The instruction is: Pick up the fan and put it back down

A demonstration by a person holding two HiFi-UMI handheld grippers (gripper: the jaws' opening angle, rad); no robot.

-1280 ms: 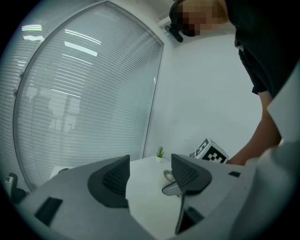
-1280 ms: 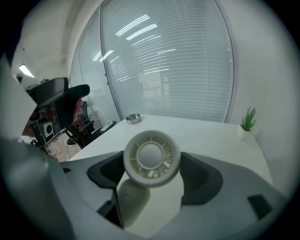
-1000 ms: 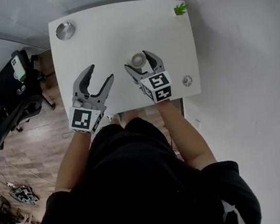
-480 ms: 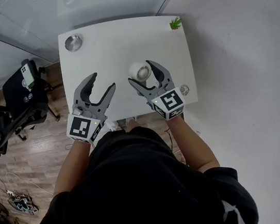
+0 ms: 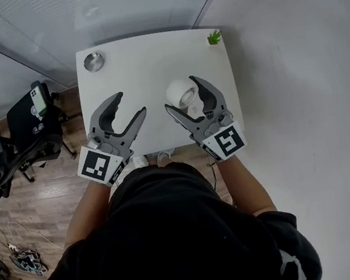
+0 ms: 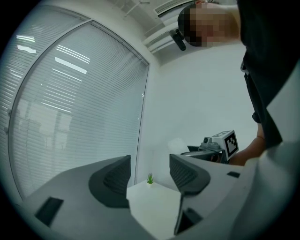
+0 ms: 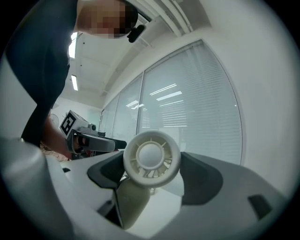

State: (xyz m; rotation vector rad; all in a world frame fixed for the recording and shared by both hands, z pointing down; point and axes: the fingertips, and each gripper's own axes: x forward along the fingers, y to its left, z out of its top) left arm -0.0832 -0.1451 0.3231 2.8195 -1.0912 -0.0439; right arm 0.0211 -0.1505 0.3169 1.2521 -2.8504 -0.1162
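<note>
Wood flooring (image 5: 31, 203) lies to the left of the white desk (image 5: 150, 61), and on it a black office chair (image 5: 31, 135) stands near the desk's left edge. Beyond the desk's far edge we see a glass wall with pale slatted blinds (image 5: 110, 9).

On the desk's far left corner sits a small round metal dish (image 5: 93, 61). Over the desk's near left part we hold the left hand-held gripper (image 5: 130, 104), its marker cube just off the near edge. Its jaws stand wide apart. In the left gripper view nothing is between the pads, only the bare desk top beyond them.

Over the desk's near right part we hold the right hand-held gripper (image 5: 183, 97), well apart from the left one, and it is clamped on the fan (image 5: 178, 90). In the right gripper view the two dark pads press on either side of the fan's round white head. The ribbed grille and centre hub face the camera, and the fan's stand hangs below and to the left. In that view the fan is up off the desk, with the desk top showing beneath it.

On the desk's far right corner stands a small green plant (image 5: 214, 37), well apart from the fan. To the right of the desk runs a plain pale wall (image 5: 310, 83). Below the desk's near edge our dark top (image 5: 176, 234) fills the head view.
</note>
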